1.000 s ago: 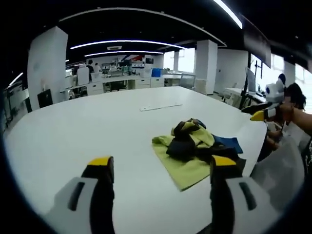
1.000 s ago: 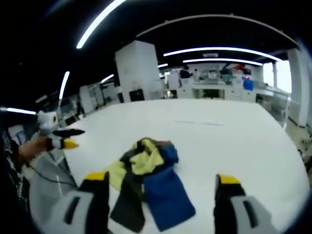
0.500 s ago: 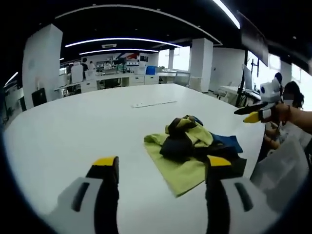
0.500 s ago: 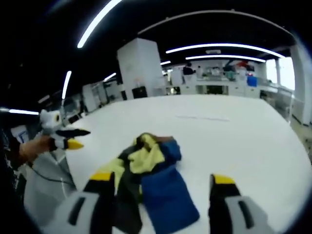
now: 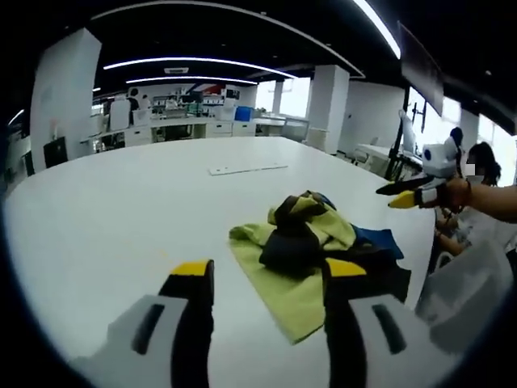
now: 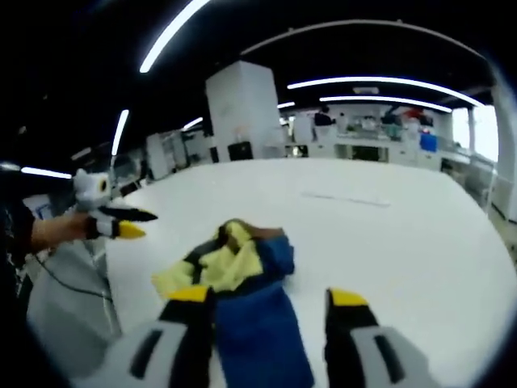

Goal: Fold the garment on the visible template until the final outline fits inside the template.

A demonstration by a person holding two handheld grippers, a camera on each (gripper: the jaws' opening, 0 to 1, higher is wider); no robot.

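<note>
- The left gripper (image 5: 260, 275) sat at bottom centre of the left gripper view, its yellow-tipped fingers apart but narrower than a second before.
- A crumpled, soft garment (image 5: 311, 242) of yellow-green, black and blue lay on the smooth white desk (image 5: 121, 210), right of centre.
- In the right gripper view the right gripper (image 6: 266, 299) had its fingers apart, also narrower, and the garment's blue panel (image 6: 262, 339) ran lengthwise towards the camera.

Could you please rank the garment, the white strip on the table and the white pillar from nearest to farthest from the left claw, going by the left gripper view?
1. Garment: crumpled on the table just beyond the left claw, toward its right jaw.
2. White strip: flat on the table, past the garment.
3. White pillar: beyond the table's far edge, to the right.
</note>
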